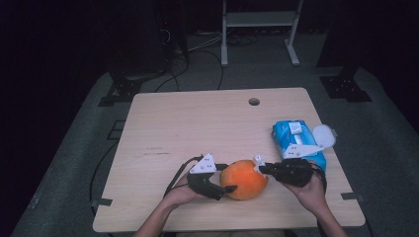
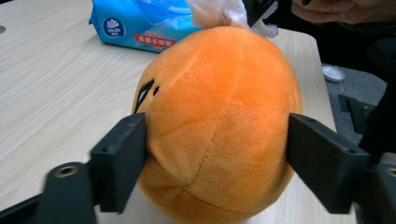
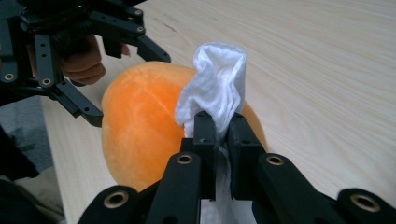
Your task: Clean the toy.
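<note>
Round orange plush toy sits near the front edge of the pale wooden surface; left tool grasps it, pads pressed into both flanks. Right tool is clenched on a crumpled white wipe touching the plush's top. Judgement: hold the plush steady, wipe with light strokes; blue wipes pack lies beyond, toward the right edge.

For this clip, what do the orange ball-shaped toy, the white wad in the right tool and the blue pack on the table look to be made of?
Round orange stuffed toy: plush fabric, matte short nap, stitched seams, dents under the left tool's pads.
Crumpled white wipe: soft tissue or nonwoven cloth, limp folds, likely; pinched in the right tool.
Blue wipes pack: glossy plastic film, printed label, shiny creases.
</note>
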Demonstrator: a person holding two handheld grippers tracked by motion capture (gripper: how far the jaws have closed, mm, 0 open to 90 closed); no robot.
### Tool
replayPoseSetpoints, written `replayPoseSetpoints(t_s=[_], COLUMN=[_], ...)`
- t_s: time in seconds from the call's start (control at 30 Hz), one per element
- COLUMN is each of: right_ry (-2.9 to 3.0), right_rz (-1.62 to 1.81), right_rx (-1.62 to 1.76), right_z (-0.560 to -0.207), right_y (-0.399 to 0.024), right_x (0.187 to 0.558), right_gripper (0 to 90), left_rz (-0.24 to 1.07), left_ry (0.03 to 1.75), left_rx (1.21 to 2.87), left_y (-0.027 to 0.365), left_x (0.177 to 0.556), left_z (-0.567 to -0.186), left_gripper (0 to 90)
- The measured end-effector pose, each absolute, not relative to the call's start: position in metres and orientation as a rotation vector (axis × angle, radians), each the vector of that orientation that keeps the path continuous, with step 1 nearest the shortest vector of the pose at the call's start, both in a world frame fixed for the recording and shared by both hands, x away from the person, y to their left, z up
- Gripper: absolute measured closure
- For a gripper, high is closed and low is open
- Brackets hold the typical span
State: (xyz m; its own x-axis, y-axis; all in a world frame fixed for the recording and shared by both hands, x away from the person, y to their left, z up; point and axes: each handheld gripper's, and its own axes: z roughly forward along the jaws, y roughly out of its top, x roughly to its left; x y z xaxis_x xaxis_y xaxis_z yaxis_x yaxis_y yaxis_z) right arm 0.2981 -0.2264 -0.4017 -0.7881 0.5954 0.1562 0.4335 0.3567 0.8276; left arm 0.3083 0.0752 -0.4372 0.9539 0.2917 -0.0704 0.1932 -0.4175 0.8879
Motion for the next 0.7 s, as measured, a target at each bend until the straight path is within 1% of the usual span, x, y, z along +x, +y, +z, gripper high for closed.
replayPoseSetpoints(t_s=[0.13,0.17,0.27,0.3,0.33,0.37,0.47,0.57,0.7], right_ry=[2.430,2.433,2.440,2.443,2.441,2.439,2.436,2.441,2.455], right_rz=[1.328,1.333,1.315,1.316,1.320,1.321,1.338,1.388,1.388], right_rx=[1.003,1.012,0.988,0.984,0.976,0.974,0.934,0.873,0.811], right_z=[-0.405,-0.406,-0.405,-0.405,-0.404,-0.404,-0.398,-0.391,-0.385], right_y=[-0.238,-0.240,-0.236,-0.234,-0.233,-0.231,-0.222,-0.210,-0.203], right_x=[0.304,0.305,0.303,0.303,0.303,0.302,0.297,0.290,0.285], right_gripper=[82.7,82.7,82.7,82.7,82.7,82.8,82.9,82.9,82.8], left_rz=[0.100,0.095,0.075,0.069,0.076,0.084,0.106,0.118,0.091], left_ry=[0.321,0.328,0.355,0.360,0.353,0.349,0.375,0.394,0.427], left_rx=[2.001,2.002,2.024,2.026,2.023,2.016,2.001,1.997,1.977], left_y=[0.078,0.078,0.078,0.078,0.078,0.077,0.072,0.069,0.074], left_x=[0.308,0.309,0.312,0.312,0.312,0.311,0.308,0.307,0.311], left_z=[-0.438,-0.439,-0.441,-0.443,-0.443,-0.444,-0.441,-0.441,-0.443], left_gripper=[25.7,24.5,16.3,15.8,16.9,21.4,27.7,30.8,32.3])
